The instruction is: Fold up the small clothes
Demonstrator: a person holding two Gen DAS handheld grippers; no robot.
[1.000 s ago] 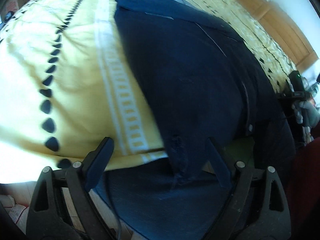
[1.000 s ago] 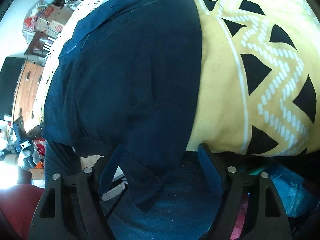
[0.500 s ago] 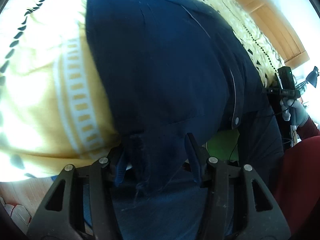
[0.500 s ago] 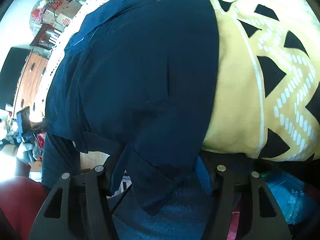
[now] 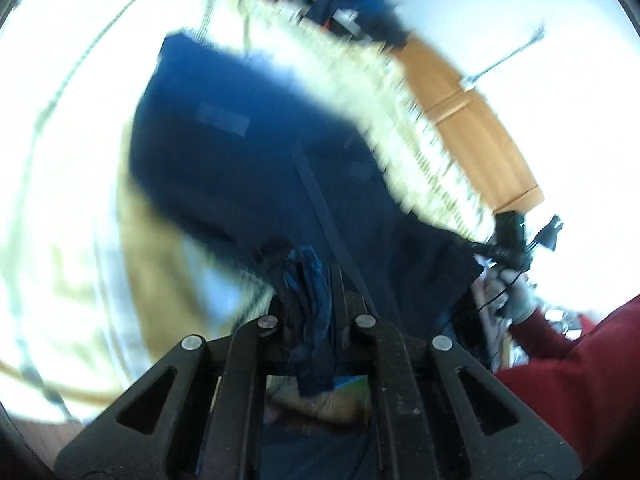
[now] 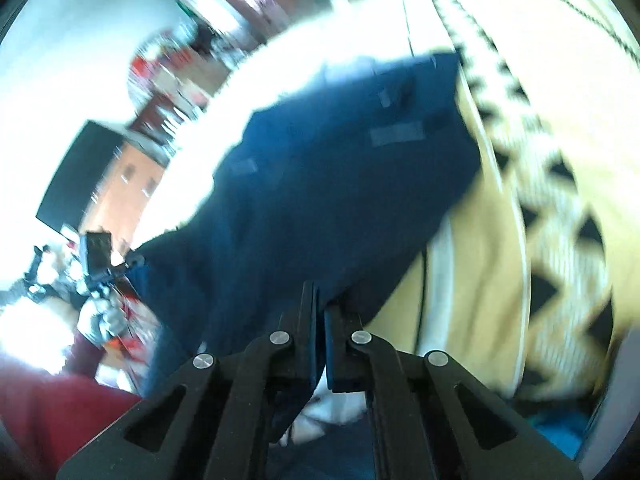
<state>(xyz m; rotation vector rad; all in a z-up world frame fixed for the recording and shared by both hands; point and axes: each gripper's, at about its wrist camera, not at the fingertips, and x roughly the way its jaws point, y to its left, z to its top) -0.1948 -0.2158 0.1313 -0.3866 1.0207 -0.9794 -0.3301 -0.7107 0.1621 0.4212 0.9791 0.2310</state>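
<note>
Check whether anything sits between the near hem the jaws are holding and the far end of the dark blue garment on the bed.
Nothing visible does: the dark blue garment lies bare on the yellow patterned bedspread.

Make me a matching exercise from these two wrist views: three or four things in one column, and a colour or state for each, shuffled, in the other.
Things:
1. left gripper
2. dark navy blue garment
3. patterned bedspread
4. person's sleeve

Descriptions:
A. yellow with black triangles
B. dark red
C. shut on a bunched edge of cloth
D. stretched between both grippers, far end on the bed

Pairs: 1-C, 2-D, 3-A, 4-B
</note>
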